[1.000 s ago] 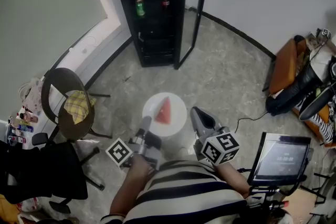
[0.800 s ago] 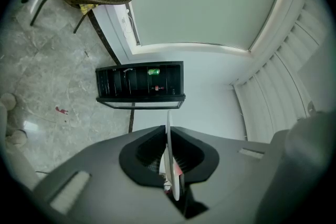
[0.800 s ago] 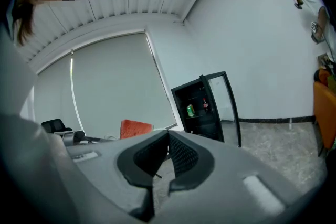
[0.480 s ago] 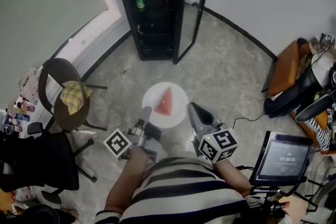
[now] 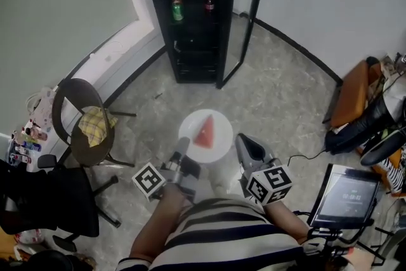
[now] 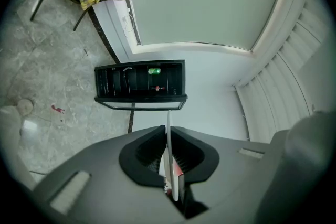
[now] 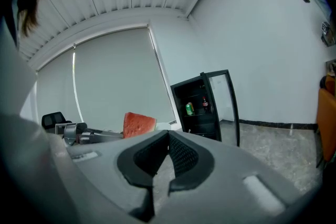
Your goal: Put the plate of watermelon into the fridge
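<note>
On the floor route between person and fridge, well short of the cabinet:

- Item: plate, white, round, carrying one watermelon wedge near its middle. It is carried in the air over the floor.
- Left gripper: jaws narrow, pinching the plate's near rim. Nothing else supports the plate.
- Right gripper: jaws together, nothing between them, just beside the plate's right edge.
- Fridge door: swung open. A green can and a red-labelled bottle stand on the upper shelf.

Hazards, as judged:
- A one-sided rim pinch lets the far edge droop, so the wedge could slide off.
- A thin rim may slip between the pads under a jolt.
- The plate may strike the door edge or a shelf on entry (the upper shelf is already partly taken).

Views compared:
- The left gripper view alone shows the rim edge-on between the pads, which confirms the hold.
- The head view alone shows the whole plate and the gap to the fridge.
- The right gripper view alone shows the wedge from the side, and its own empty jaws.
</note>
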`<state>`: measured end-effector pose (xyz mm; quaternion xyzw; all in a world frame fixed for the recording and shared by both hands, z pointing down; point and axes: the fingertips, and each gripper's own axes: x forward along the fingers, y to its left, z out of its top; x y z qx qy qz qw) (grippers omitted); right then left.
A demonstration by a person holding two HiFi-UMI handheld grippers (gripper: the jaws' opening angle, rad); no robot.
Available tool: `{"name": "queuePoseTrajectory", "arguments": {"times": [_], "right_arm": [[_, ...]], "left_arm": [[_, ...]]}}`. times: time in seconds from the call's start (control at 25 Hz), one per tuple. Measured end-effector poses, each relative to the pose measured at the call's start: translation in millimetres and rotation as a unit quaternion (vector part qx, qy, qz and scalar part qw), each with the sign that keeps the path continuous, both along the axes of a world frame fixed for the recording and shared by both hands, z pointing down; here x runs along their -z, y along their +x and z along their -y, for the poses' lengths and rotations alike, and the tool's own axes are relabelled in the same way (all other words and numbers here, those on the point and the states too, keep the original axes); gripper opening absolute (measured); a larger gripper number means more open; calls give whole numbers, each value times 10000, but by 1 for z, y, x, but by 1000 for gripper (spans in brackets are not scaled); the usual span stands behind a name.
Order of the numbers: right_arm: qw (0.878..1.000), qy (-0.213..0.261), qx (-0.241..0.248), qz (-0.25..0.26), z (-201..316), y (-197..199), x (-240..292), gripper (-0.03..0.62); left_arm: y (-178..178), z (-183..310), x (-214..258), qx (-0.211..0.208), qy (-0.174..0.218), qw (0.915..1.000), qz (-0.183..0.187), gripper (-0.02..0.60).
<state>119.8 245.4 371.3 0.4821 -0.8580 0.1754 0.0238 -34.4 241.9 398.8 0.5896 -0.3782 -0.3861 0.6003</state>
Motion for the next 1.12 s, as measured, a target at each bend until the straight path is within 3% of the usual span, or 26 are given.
{"name": "queuePoseTrajectory", "arguments": {"times": [0.52,1.12], "right_arm": [[9999,56,-90,-81,69,-23,2,2],[9997,19,-201,-130,110,-37,-2,2]], "left_arm": [[-20,62,-6,-52,-44,10000,32,17],[-43,96,-15,-48,-98,9999,89,15]]}}
